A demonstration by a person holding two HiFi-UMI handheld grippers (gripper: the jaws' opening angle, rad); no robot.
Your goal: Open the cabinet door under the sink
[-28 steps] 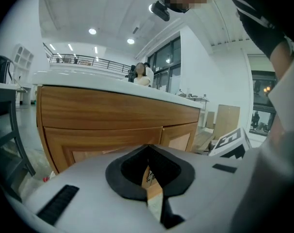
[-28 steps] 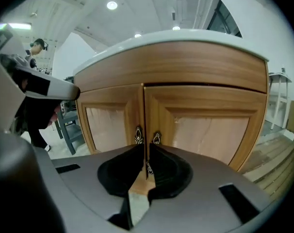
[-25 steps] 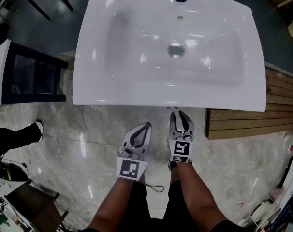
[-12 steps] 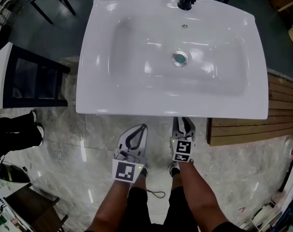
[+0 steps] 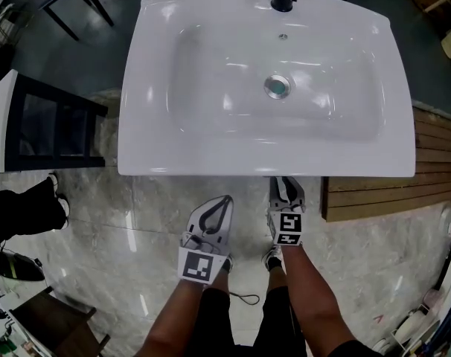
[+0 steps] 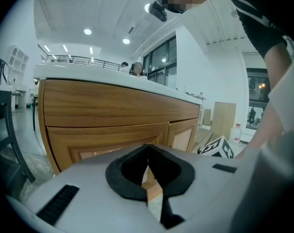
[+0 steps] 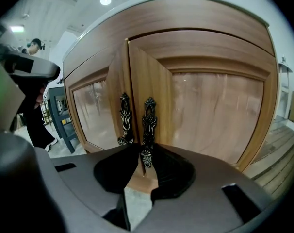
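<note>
Right gripper view: right gripper [image 7: 146, 153] fingers [image 7: 172, 171] pinch door handle [image 7: 149, 118]; left gripper [image 6: 148, 149] fingers [image 6: 125, 171] together.

Overhead above sink [image 5: 147, 143], gripper views facing cabinet [image 7: 210, 110]

Your left gripper [image 5: 224, 201] and right gripper [image 5: 286, 184] have pale grey shells with black-lined teardrop openings. Each carries a marker cube (black-and-white squares): left cube [image 5: 198, 265], right cube [image 5: 289, 229]. A thin dark cable [image 5: 242, 296] loops under the left cube. Your forearms are unsleeved, with dark clothing [image 5: 210, 322] below.
</note>
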